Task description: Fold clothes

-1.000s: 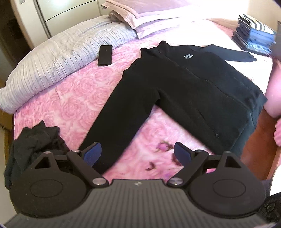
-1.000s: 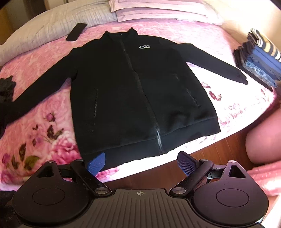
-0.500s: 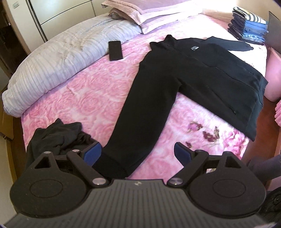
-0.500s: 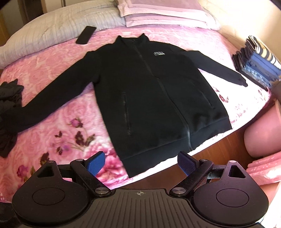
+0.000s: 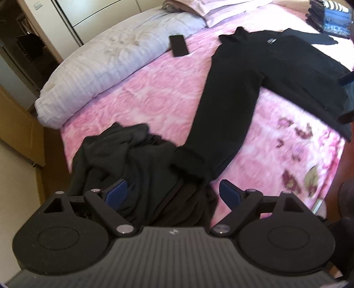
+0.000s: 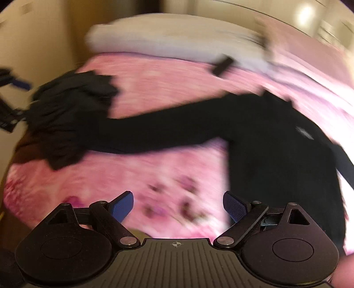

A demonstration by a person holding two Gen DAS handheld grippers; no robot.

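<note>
Navy folded stack (image 5: 331, 17) appears only in the left wrist view.

Each camera sat behind its own gripper's fingers and looked steeply down along them at the pink bedspread (image 5: 159, 93). The left wrist view hung close over the crumpled dark pile (image 5: 137, 168) at the bed's corner, facing the pillows. The right wrist view, badly blurred, looked across the bed's near edge. Both took in the black jacket (image 6: 276, 137), its outstretched sleeve (image 5: 221, 115) and the pile.
</note>
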